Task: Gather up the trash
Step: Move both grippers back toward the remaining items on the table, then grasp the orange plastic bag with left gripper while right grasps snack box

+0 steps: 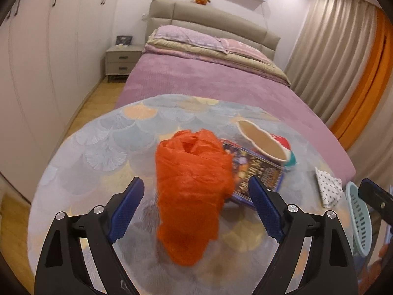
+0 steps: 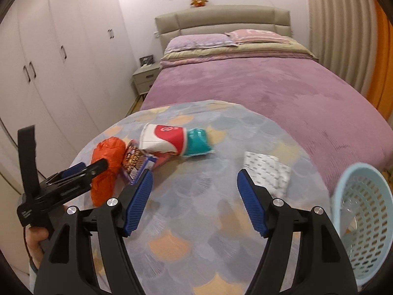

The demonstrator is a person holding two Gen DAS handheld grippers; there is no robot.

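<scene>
- Right now the orange plastic bag (image 1: 191,196) lies crumpled on the round table (image 1: 98,147), between the two blue pads of my left gripper (image 1: 195,206), which stand wide apart and do not press on it.
- Just right of the bag, touching it, lies a purple snack packet (image 1: 258,169), and past that a paper cup (image 1: 265,145) lies on its side with its mouth toward my left camera.
- Against the cup's far end rests a teal wrapper (image 2: 197,142).
- Further right on the table lies a folded white spotted tissue pack (image 2: 267,169), apart from the cup.
- My right gripper (image 2: 194,196) hangs over bare tablecloth with its pads spread and nothing between them; the tissue pack is just beyond its right finger.
- At the near right edge a pale blue slotted basket (image 2: 363,221) stands beside the table.
- My left hand (image 2: 36,241) shows at the near left in the right camera, wrapped round its gripper's handle.
- Beyond the table a bed (image 2: 270,86) with a purple cover runs to a beige headboard (image 2: 221,19).
</scene>
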